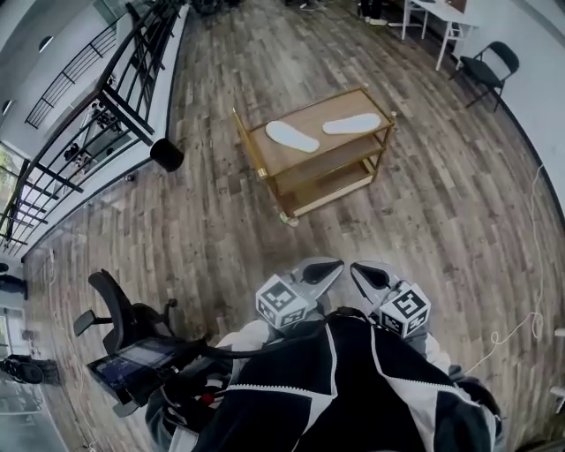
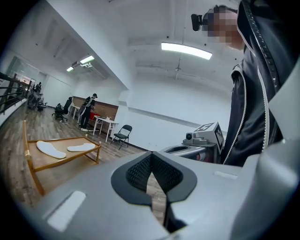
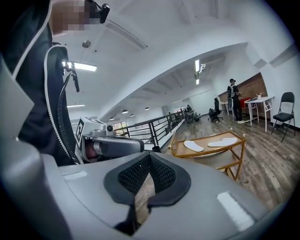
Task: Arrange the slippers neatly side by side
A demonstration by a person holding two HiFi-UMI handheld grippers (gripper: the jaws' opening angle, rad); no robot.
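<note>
Two flat white slippers lie apart on top of a wooden cart (image 1: 265, 154): the left slipper (image 1: 292, 136) angled, the right slipper (image 1: 351, 124) pointing toward the far right corner. Both show in the left gripper view as the left slipper (image 2: 51, 149) and right slipper (image 2: 81, 147), and in the right gripper view as the left slipper (image 3: 193, 146) and right slipper (image 3: 223, 141). My left gripper (image 1: 331, 267) and right gripper (image 1: 360, 269) are held close to my chest, well short of the cart, both shut and empty.
The gold-framed cart has lower shelves (image 1: 340, 181) and stands on plank flooring. A black railing (image 1: 106, 97) runs along the left, with a black bin (image 1: 166, 154) beside it. An office chair (image 1: 119, 313) is near my left side. A folding chair (image 1: 490, 66) and white table (image 1: 441, 22) stand far right.
</note>
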